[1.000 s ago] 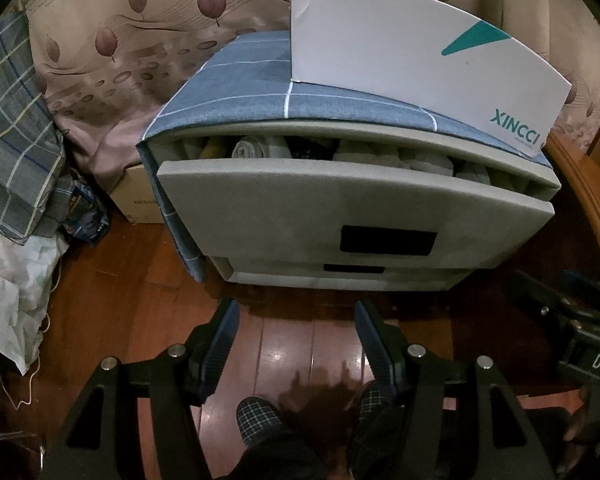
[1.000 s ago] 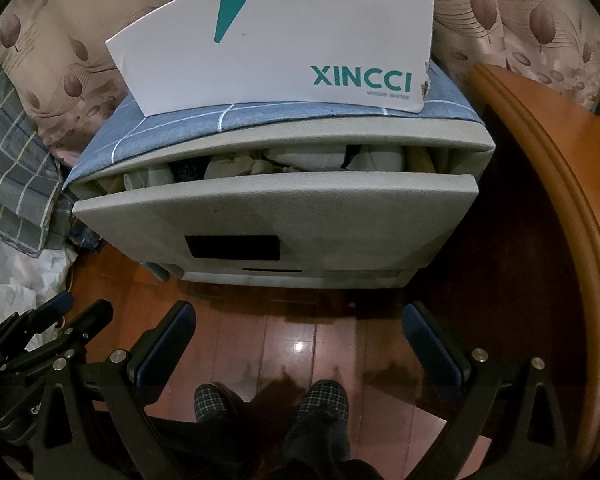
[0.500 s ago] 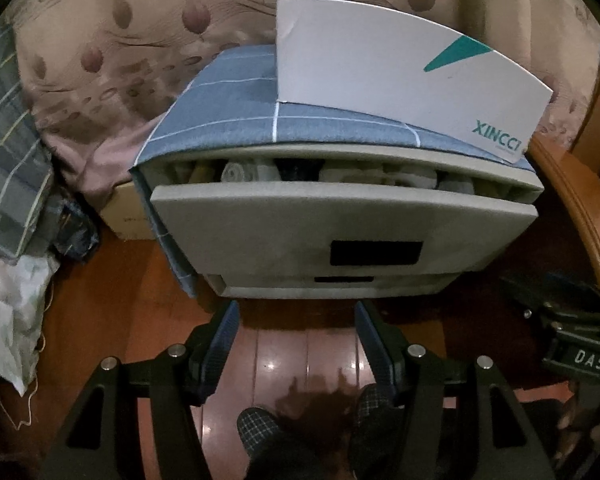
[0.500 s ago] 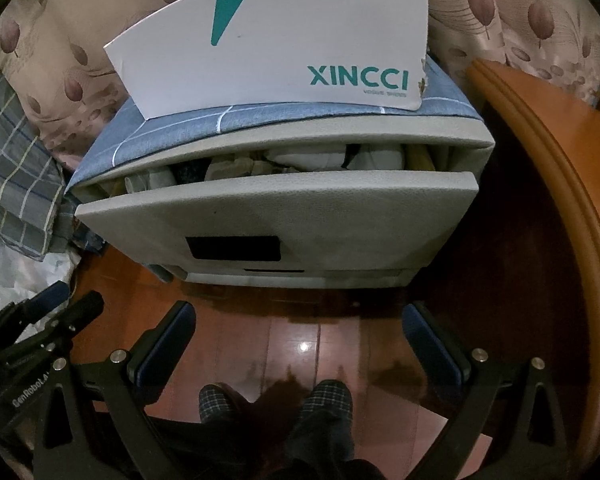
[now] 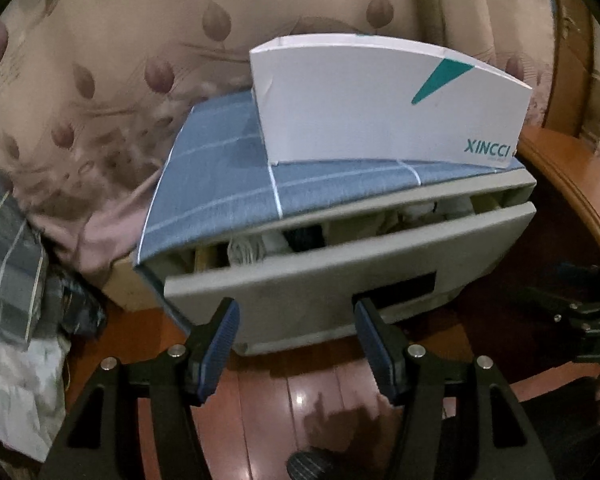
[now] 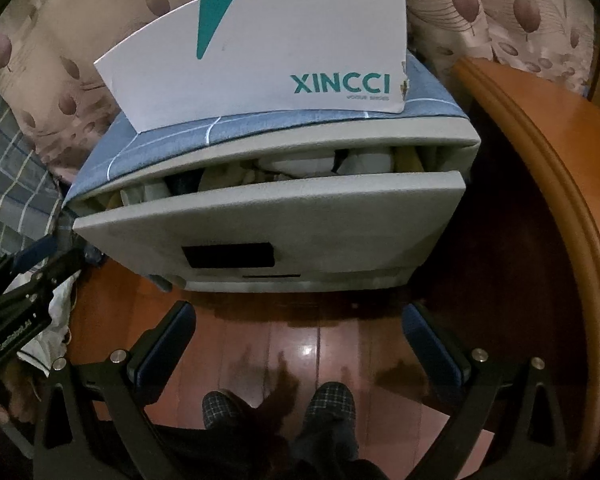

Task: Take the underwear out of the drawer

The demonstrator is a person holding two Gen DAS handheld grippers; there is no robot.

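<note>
A grey fabric drawer unit stands on the wooden floor, its top drawer (image 5: 340, 272) (image 6: 284, 216) pulled partly out. Folded underwear (image 5: 260, 246) (image 6: 300, 164) in white, cream and dark cloth fills the gap behind the drawer front. My left gripper (image 5: 296, 320) hangs open just before the lower part of the drawer front, nothing between its fingers. My right gripper (image 6: 296, 328) stands open and wider, over the floor in front of the unit, holding nothing.
A white XINCCI box (image 5: 380, 108) (image 6: 268, 56) stands on the blue checked cloth (image 5: 228, 188) covering the unit. Patterned bedding (image 5: 100, 100) lies behind, plaid cloth (image 5: 8, 264) at left, curved wooden furniture (image 6: 560, 184) at right. The person's slippered feet (image 6: 332, 400) are below.
My left gripper has risen and rolled, so the drawer unit now looks tilted and closer, with its fingertips against the drawer front. The right gripper has hardly moved.
</note>
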